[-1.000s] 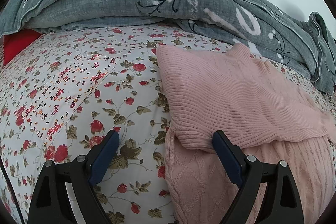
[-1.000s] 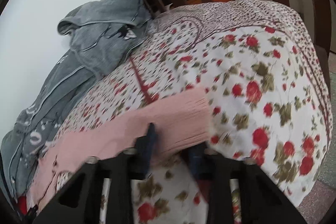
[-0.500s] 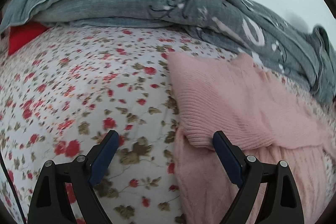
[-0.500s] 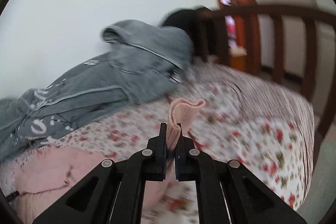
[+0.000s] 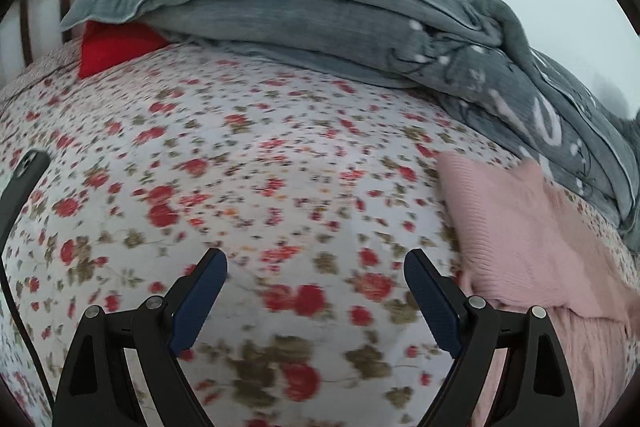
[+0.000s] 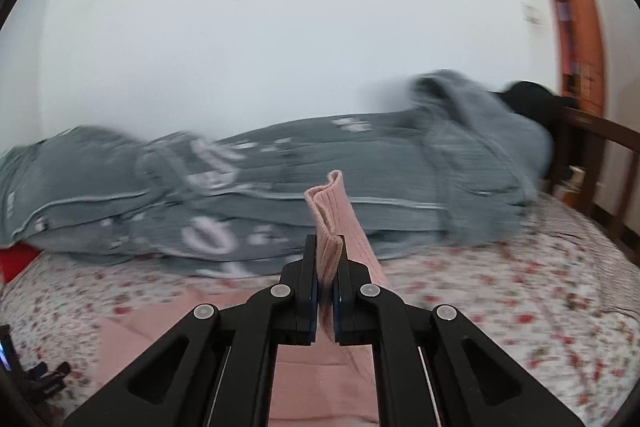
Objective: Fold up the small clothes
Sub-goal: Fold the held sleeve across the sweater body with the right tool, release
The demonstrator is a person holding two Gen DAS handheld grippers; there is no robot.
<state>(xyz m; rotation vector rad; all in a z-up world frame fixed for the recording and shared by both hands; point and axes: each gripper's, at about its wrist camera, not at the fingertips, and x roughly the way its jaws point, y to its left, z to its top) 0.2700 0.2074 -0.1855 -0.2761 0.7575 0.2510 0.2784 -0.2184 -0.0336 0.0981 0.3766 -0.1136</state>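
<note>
Right gripper [image 6: 325, 269] is clamped tight on a ribbed cuff of the pink sweater [image 6: 334, 223], raised above the floral bedsheet [image 6: 500, 291]. Left gripper [image 5: 316, 273] is held wide open, empty, over the sheet; the sweater body is seen lying just right of it, near the grey quilt [image 5: 320, 11].

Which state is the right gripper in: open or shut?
Shut: the right gripper pinches a pink sweater cuff, ribbed fabric sticking up between its closed fingers.
</note>
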